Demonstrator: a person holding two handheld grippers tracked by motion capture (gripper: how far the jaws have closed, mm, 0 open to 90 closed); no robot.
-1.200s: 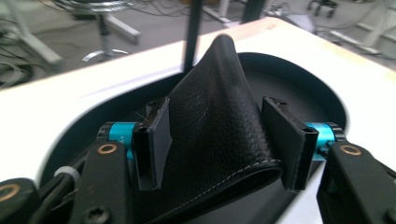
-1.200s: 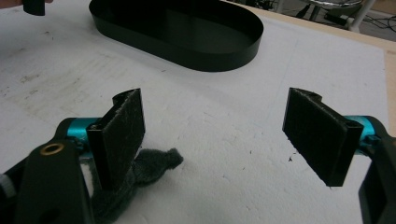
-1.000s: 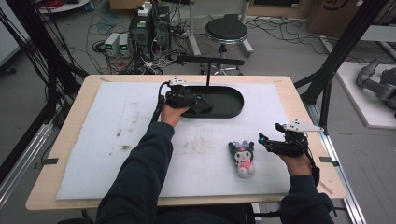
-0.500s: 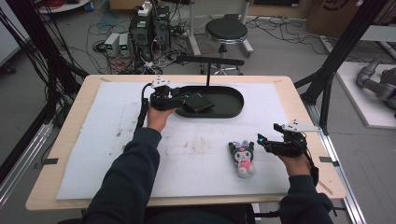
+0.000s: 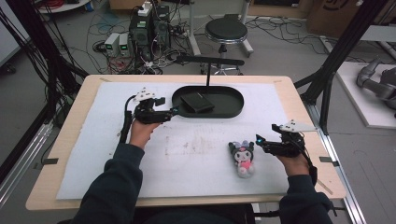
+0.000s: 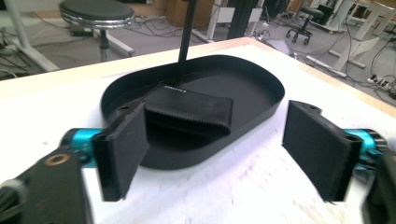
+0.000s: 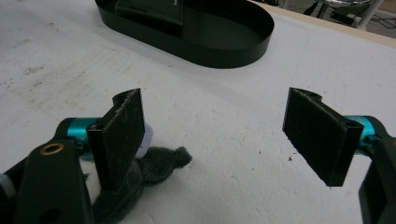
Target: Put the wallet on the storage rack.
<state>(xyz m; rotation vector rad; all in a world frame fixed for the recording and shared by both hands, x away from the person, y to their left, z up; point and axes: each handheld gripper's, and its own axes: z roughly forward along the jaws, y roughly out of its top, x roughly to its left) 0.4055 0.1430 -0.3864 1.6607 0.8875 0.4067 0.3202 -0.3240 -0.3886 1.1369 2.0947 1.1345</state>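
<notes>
A black oval tray (image 5: 233,109) stands at the back of the white mat, and a black folded wallet (image 5: 197,102) lies flat in it. My left gripper (image 5: 175,111) hovers at the tray's left end, pointing at it. In the left gripper view its jaws have just been opening and stand wide, open (image 6: 215,135). Nothing is between them, and the wallet (image 6: 189,109) rests beyond in the tray (image 6: 261,93). A small plush toy (image 5: 243,158) lies on the mat at the front right. My right gripper (image 5: 259,140) is open just right of it, with the plush (image 7: 149,163) beside its left jaw.
A black post (image 5: 208,72) with a crossbar rises from the tray's back. The white mat (image 5: 93,154) covers most of the wooden table (image 5: 299,107). A stool (image 5: 226,31), cables and equipment stand on the floor behind. Black frame struts flank the table.
My left gripper has drawn back leftward from over the tray's middle to its left end, leaving the wallet in the tray, and its jaws stand wider. The right gripper and plush have not moved.
</notes>
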